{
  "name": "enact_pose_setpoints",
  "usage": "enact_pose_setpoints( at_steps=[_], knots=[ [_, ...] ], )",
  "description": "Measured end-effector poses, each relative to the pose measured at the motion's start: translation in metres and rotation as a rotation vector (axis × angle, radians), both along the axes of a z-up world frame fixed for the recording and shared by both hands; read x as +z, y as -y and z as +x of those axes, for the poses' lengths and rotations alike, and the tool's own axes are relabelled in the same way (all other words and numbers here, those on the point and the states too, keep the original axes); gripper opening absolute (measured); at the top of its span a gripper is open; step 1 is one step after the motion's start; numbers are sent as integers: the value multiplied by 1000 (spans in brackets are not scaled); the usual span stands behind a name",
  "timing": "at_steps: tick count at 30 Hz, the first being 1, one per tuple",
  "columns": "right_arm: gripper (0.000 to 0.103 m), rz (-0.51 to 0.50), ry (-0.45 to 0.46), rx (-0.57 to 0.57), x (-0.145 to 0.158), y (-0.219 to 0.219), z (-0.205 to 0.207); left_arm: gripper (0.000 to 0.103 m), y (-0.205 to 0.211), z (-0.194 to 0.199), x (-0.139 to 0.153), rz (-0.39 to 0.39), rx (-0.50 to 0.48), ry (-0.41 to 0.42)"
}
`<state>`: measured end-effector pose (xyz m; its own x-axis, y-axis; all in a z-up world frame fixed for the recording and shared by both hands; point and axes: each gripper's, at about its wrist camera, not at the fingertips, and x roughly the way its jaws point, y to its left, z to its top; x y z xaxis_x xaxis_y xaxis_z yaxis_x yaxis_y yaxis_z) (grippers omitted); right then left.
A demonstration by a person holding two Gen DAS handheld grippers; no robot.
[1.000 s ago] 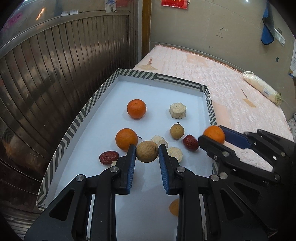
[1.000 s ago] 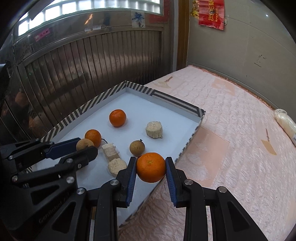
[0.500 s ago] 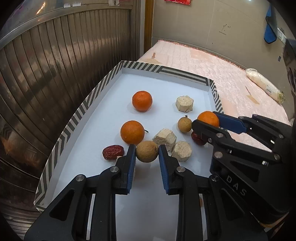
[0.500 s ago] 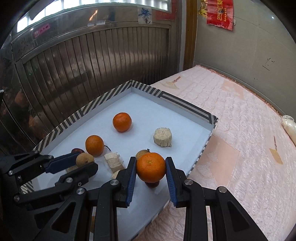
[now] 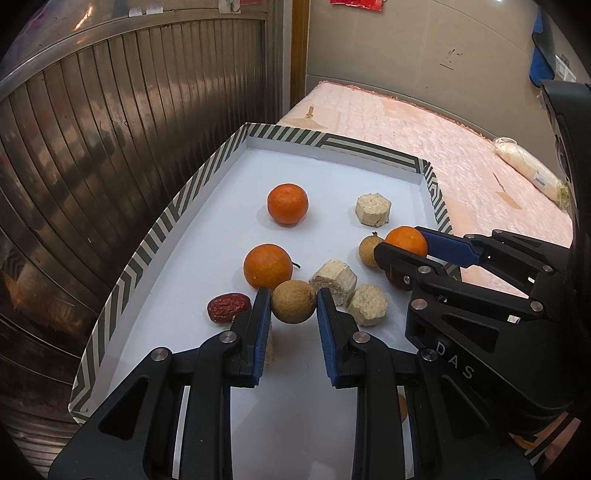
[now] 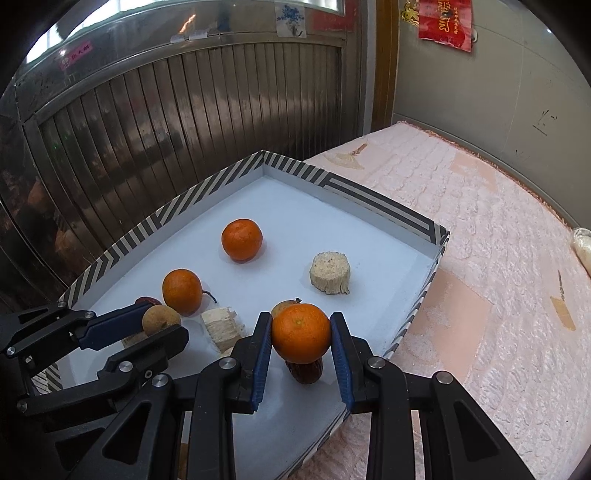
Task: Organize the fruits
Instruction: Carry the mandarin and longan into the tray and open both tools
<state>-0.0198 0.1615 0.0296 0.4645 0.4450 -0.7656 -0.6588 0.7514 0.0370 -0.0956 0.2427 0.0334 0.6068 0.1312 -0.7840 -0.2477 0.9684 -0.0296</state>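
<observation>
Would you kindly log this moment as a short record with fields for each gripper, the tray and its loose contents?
left gripper: shut on a round tan longan
right gripper: shut on a round orange tangerine, held over the tray
tray: white box tray with striped rim on pink quilted bedding
loose oranges: two
red dates: one by the left jaws, one under the held tangerine

Ribbed metal shutter (image 6: pixel 166 122) left, grey wall (image 6: pixel 491 85) with red hanging (image 6: pixel 445 22), pink quilted mattress (image 6: pixel 498 258).
</observation>
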Motion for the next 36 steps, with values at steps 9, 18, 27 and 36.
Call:
enact_pose_setpoints(
  at_steps=[9,18,27,36],
  knots=[
    [30,11,-13,-1,0,-1,0,25,-1,0,0,13,11,0],
    [31,40,-25,6,3,4,-6,34,-1,-10,4,36,7,14],
    [35,63,-18,-14,10,16,-13,55,-6,-18,2,11,24,14],
    [36,62,17,-17,17,27,-30,55,-3,-24,7,6,34,45]
  ],
)
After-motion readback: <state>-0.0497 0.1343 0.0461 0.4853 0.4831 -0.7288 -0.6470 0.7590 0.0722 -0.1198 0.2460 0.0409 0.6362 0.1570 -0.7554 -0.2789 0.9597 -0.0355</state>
